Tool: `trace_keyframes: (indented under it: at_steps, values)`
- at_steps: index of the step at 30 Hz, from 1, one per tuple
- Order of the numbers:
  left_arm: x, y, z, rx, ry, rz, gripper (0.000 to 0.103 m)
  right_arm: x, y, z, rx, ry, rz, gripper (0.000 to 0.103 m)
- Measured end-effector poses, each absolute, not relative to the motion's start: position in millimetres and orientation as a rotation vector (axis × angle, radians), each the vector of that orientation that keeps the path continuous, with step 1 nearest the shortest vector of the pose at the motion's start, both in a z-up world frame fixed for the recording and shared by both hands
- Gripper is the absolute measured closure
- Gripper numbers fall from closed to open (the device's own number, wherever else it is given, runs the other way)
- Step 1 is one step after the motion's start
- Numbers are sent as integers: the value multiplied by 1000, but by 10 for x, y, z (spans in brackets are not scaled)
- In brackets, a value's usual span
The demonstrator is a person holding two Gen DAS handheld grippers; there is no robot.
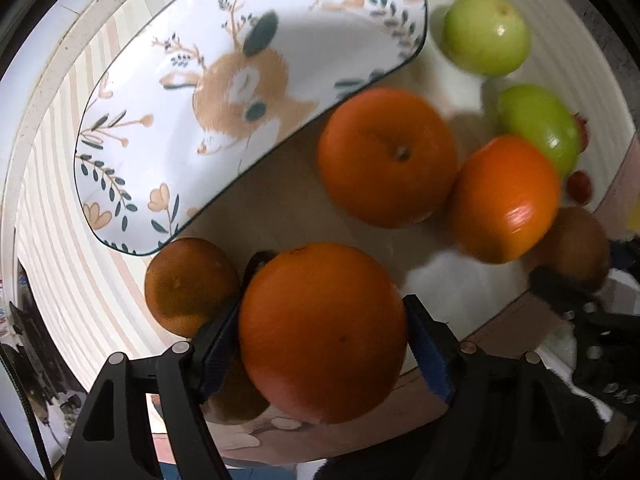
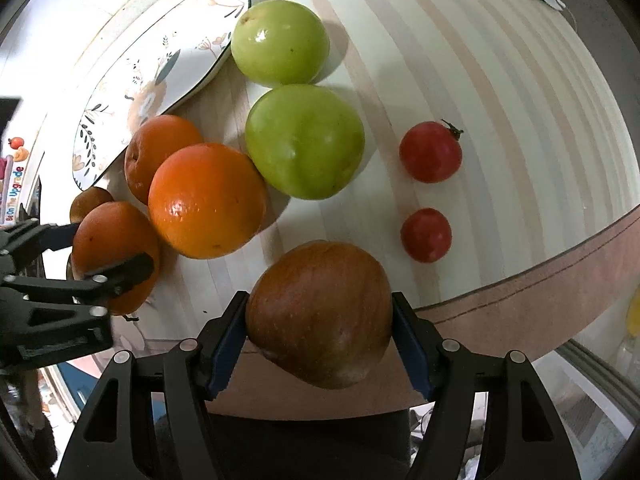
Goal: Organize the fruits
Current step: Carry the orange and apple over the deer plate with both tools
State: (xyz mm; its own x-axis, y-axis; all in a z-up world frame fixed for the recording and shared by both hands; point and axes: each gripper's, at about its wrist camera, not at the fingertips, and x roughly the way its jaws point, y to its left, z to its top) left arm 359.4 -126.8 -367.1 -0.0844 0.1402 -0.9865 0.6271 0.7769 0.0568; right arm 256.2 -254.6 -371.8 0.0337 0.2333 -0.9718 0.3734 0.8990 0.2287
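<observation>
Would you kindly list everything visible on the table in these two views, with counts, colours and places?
Round oranges: at least four, orange, clustered beside the plate; one sits between the left jaws.
Smooth green fruits: two, green, touching each other, just beyond the oranges.
Small red tomatoes: two, red, apart from the rest.
Reddish-brown fruit: one, between the right jaws.
Oblong deer-print ceramic plate: one, white, holds no fruit.
Striped table mat: one, cream and beige, under everything.
Left gripper: black, blue pads, closed on an orange.
Right gripper: black, blue pads, closed on the reddish-brown fruit.
</observation>
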Motion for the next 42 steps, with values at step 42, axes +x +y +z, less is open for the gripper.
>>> trace_keyframes:
  at_steps: [42]
  values:
    - [5396, -293, -3158, -184, 1645, -102, 29, 4986, -1700, -3396, 96, 1510, 241, 32]
